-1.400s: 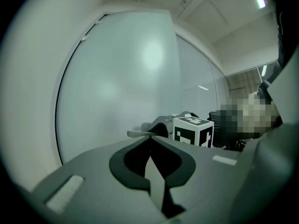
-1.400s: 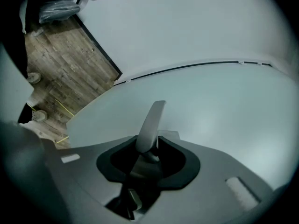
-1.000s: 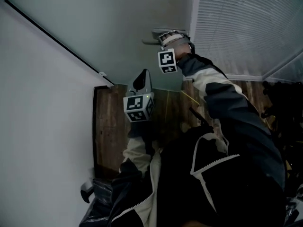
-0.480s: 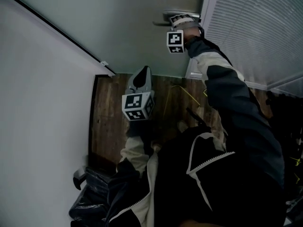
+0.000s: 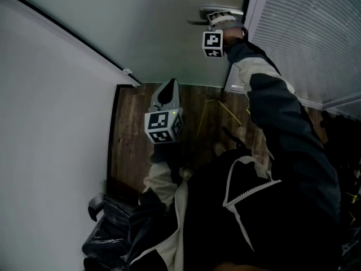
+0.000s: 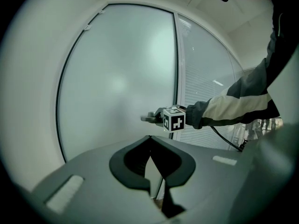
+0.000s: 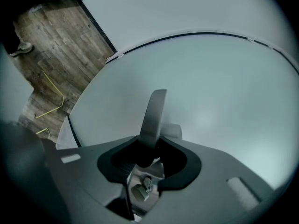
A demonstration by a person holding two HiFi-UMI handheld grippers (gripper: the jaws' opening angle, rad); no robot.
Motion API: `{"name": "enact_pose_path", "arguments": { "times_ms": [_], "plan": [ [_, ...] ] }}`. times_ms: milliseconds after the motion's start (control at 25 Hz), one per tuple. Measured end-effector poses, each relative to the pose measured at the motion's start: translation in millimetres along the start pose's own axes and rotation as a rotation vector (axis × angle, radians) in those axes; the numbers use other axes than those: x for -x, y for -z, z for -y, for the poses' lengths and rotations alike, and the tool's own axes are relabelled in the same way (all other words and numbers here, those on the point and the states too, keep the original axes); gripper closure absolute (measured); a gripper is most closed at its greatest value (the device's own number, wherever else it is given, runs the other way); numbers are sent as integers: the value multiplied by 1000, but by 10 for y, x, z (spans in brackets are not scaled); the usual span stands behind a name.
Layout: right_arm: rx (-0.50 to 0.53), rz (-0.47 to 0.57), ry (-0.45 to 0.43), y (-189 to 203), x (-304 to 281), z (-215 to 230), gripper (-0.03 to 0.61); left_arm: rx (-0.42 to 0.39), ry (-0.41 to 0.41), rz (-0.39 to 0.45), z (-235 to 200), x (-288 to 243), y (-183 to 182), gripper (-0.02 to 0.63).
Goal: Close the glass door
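Observation:
The frosted glass door (image 5: 158, 33) fills the upper head view. Its metal lever handle (image 5: 211, 10) sits near the door's right edge. My right gripper (image 5: 217, 17) is at that handle, arm stretched out. In the right gripper view the handle (image 7: 154, 115) runs between the jaws of the right gripper (image 7: 150, 146), which are closing on it. My left gripper (image 5: 168, 89) hangs low in front of the door, holding nothing, its tips together. From the left gripper (image 6: 149, 146) I see the handle (image 6: 148, 119) and the right gripper's marker cube (image 6: 174, 119).
A window panel with closed blinds (image 5: 310, 33) stands right of the door. A white wall (image 5: 45, 123) runs along the left. Wooden floor (image 5: 135, 134) lies below, with thin yellow rods (image 5: 217, 109) on it. A black bag (image 5: 110, 236) sits at the lower left.
My right gripper and the handle have shifted right and up in the head view, and the door edge has moved toward the blinds panel. The left gripper has hardly moved.

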State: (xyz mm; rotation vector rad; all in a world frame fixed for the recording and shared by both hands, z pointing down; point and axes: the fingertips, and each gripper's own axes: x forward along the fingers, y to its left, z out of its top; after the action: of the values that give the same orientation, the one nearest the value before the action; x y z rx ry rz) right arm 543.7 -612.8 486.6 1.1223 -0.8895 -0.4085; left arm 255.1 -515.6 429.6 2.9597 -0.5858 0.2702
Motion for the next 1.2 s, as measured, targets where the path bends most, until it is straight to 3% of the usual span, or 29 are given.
{"name": "enact_pose_path", "arguments": {
  "times_ms": [240,360,480,600,800,920,1040,1200],
  "plan": [
    [-32,0,-25,23,-14,5,453,12,0,-8,-37,12,-7,614],
    [-118,13,-63,-31,58,40,385,36,-4,-15,-101,46,41,614],
    [-243,70,-68,-94,295,127,390,48,-14,-12,-180,40,39,614],
    [-471,197,-67,-248,789,189,430,47,-17,3,-249,28,-17,614],
    [-1148,528,-202,-497,1826,219,573,44,2,73,-234,-19,-298,614],
    [-1398,636,-234,-547,2256,90,574,41,-3,82,-253,-30,-342,614],
    [-1519,627,-271,-568,2419,-143,575,32,12,85,-184,-46,-365,614],
    [-1512,579,-271,-585,2433,-238,577,23,34,72,-75,-54,-317,614]
  ]
}}
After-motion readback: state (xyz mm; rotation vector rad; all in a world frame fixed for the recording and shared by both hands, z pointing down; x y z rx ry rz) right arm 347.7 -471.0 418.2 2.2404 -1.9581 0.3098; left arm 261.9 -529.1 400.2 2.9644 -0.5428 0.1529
